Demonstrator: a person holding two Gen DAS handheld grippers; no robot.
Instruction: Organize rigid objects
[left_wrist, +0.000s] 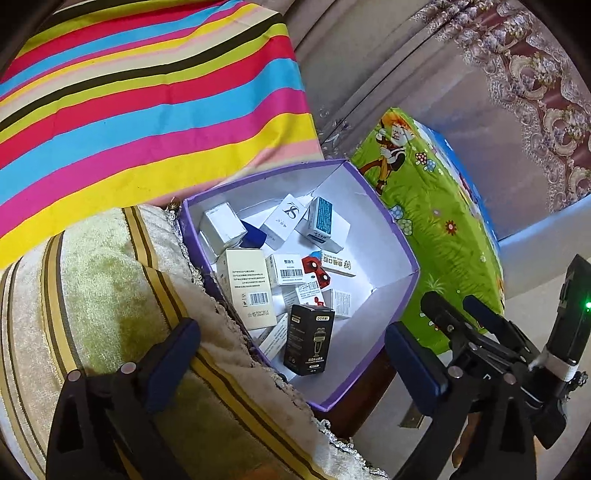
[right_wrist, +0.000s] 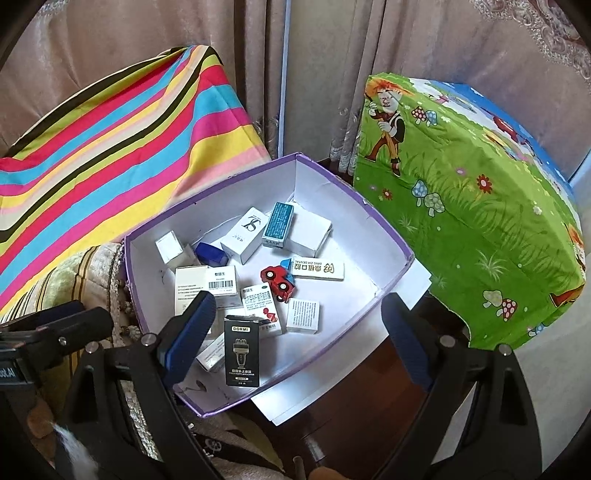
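A purple cardboard box with a white inside holds several small cartons and a red toy car. A black carton stands upright near the box's near wall. My left gripper hovers open above the near end of the box, its blue-padded fingers wide apart and gripping nothing. My right gripper is open as well, over the box's near edge, nothing pressed between its pads. In the left wrist view the right gripper shows at the right.
A rainbow-striped cloth covers furniture behind the box. A green cartoon-print cushion stands to the right. A yellow striped towel lies left of the box. Dark wood shows under the box. Curtains hang behind.
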